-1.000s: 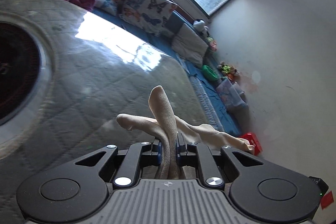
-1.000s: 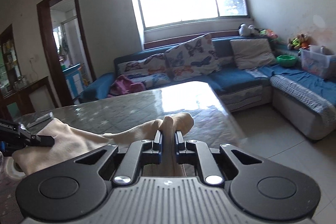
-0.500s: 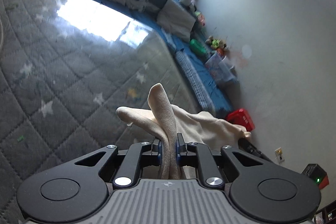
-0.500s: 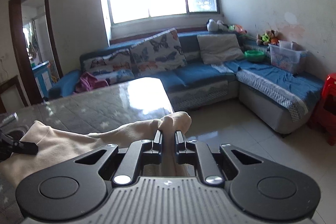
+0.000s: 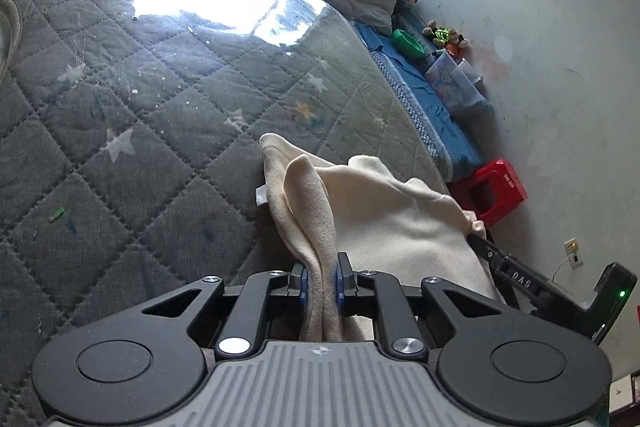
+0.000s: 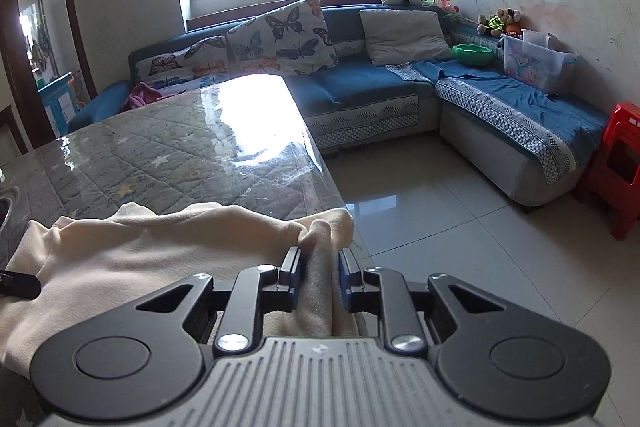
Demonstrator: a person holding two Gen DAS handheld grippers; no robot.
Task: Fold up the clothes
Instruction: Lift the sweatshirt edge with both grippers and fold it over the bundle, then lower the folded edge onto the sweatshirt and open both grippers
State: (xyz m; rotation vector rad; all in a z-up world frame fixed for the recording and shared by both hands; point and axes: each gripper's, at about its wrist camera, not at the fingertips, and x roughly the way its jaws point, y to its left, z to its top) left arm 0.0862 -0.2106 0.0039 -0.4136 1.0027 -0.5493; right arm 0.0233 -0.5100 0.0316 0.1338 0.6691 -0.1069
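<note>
Left gripper (image 5: pixel 320 277) pinches a fold of one cream cloth (image 5: pixel 384 219), and its jaws are starting to open. That cloth lies on the gray quilted table (image 5: pixel 140 115) near the edge. Letters "DAS" show on the right gripper (image 5: pixel 480 241) beside it, read mirrored. One red stool (image 5: pixel 498 193) stands by the wall.

Right gripper (image 6: pixel 320 273) has the cloth (image 6: pixel 160 247) between its opening jaws, at the table (image 6: pixel 160 155) corner. Two butterfly pillows (image 6: pixel 280 37) sit on one blue sofa (image 6: pixel 360 87).

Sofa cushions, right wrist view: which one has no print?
The plain grey cushion, at the sofa's corner; the cushions left of it carry butterfly prints.
</note>
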